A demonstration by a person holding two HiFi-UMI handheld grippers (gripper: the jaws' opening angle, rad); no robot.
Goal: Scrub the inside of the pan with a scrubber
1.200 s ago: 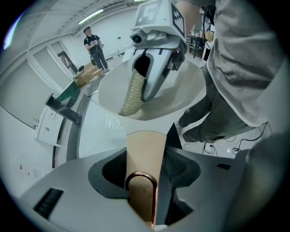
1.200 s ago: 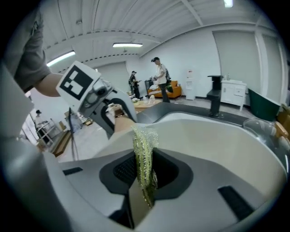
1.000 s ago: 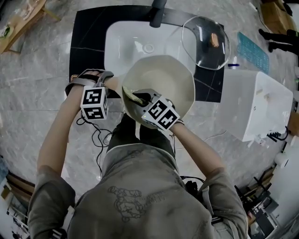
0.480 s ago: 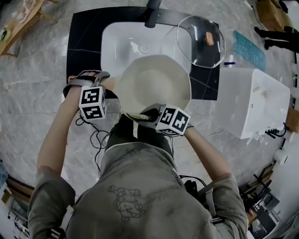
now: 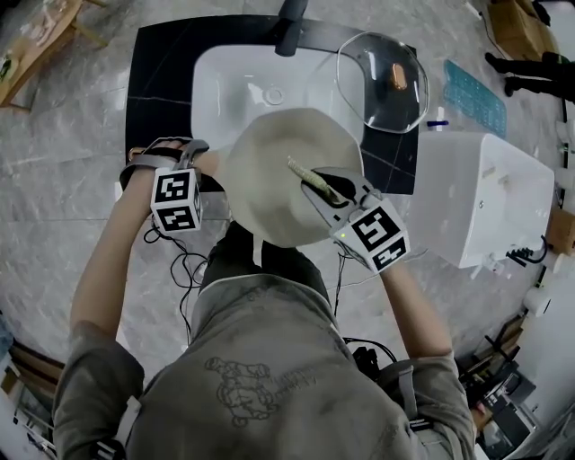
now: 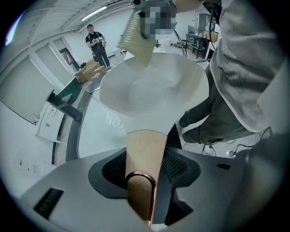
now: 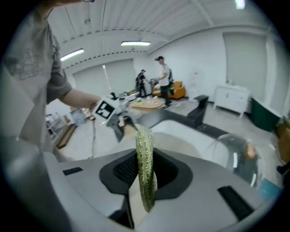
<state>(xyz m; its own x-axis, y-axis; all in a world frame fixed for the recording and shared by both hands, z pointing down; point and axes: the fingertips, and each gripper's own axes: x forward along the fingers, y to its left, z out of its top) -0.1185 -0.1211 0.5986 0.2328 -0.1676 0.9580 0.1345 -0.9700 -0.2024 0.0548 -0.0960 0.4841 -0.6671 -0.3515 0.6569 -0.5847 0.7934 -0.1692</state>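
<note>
The cream pan [image 5: 269, 193] hangs over the white sink [image 5: 229, 81]. My left gripper [image 5: 199, 154] is shut on its tan handle [image 6: 142, 158], which ends in a copper ring. In the left gripper view the pan's bowl [image 6: 154, 95] spreads out beyond the jaws, and the scrubber [image 6: 136, 34] shows above it. My right gripper [image 5: 320, 185] is shut on the yellow-green scrubber [image 5: 305, 172], held on edge over the right half of the pan's inside. In the right gripper view the scrubber [image 7: 145, 167] stands upright between the jaws. Whether it touches the pan I cannot tell.
A glass lid [image 5: 382, 81] lies on the dark counter at the sink's right. The black faucet [image 5: 292, 27] stands at the sink's far edge. A white box [image 5: 485, 202] sits to the right, a teal mat [image 5: 467, 90] beyond it. People stand far off in the room.
My right gripper has swung up and to the right with the scrubber, from the pan's near rim to over its right half. The left gripper and handle have stayed put.
</note>
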